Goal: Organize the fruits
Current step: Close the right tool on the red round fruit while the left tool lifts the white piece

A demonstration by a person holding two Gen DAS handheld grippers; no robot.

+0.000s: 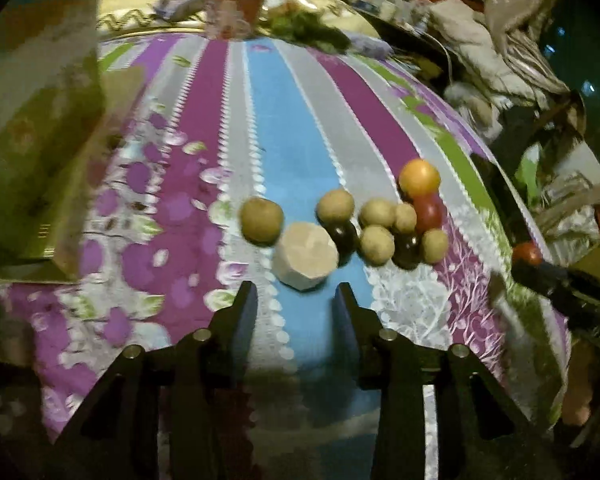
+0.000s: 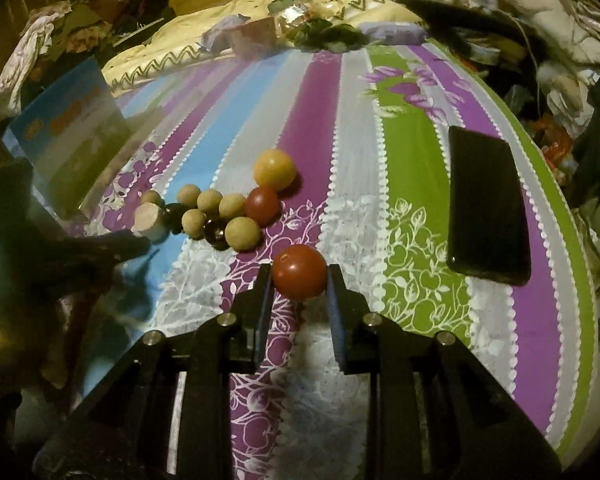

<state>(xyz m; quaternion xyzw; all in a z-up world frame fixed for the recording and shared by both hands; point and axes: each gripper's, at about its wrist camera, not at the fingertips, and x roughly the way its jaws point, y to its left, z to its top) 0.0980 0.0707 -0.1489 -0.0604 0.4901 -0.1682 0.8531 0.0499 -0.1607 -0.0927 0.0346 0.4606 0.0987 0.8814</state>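
While the right hand-held gripper (image 2: 299,276) clamps a red tomato (image 2: 299,277) just clear of the fruit pile (image 2: 220,212) on the bed (image 2: 420,184), the left hand-held gripper (image 1: 297,294), jaws apart and empty, points straight at the pale faceted block (image 1: 305,255) on the pile's near edge.

words: none can be read | blue box (image 2: 66,136): orange marks on its side, too blurry to read | phone (image 2: 486,204): dark, blank | numbers: none
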